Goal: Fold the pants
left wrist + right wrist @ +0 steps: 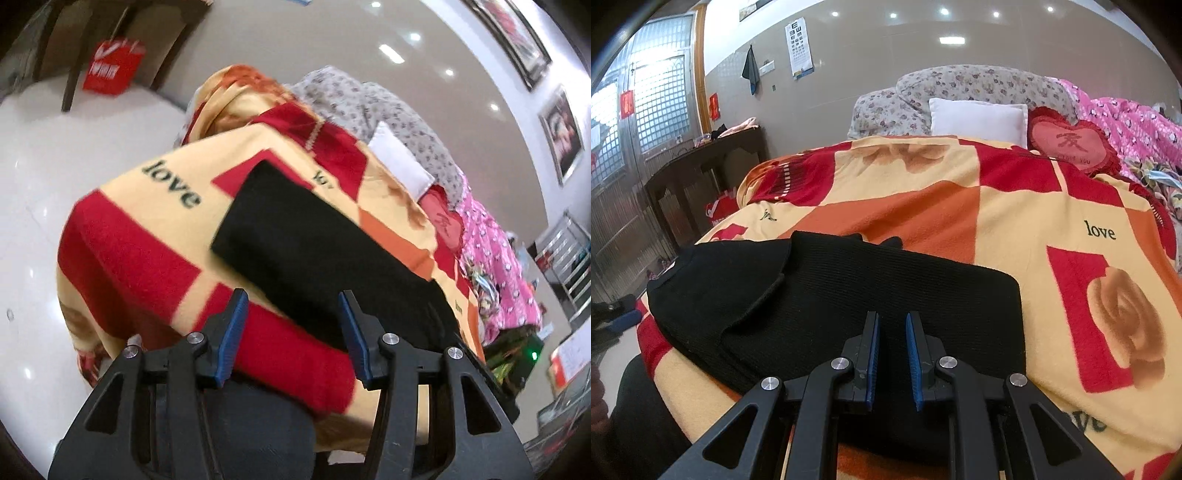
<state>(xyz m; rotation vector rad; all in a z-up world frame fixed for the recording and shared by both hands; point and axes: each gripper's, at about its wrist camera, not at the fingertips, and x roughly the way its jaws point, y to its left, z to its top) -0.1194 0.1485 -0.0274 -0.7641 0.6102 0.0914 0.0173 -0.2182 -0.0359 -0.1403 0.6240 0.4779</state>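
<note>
Black ribbed pants [812, 288] lie folded into a thick rectangle on a red, orange and cream blanket [960, 206] spread over a bed. In the left wrist view the pants [295, 229] run diagonally across the blanket [147, 206]. My left gripper [293, 295] hangs at their near end, open, with nothing between its blue pads. My right gripper [892, 315] rests low on the near edge of the pants. Its jaws are almost closed and black fabric fills the narrow gap between them.
At the head of the bed are a white pillow [979, 122], a red heart cushion [1067, 144] and a pink quilt [1137, 125]. A dark wooden table [701, 166] stands left of the bed, a red bag [112, 70] beside it on the glossy white floor [37, 184].
</note>
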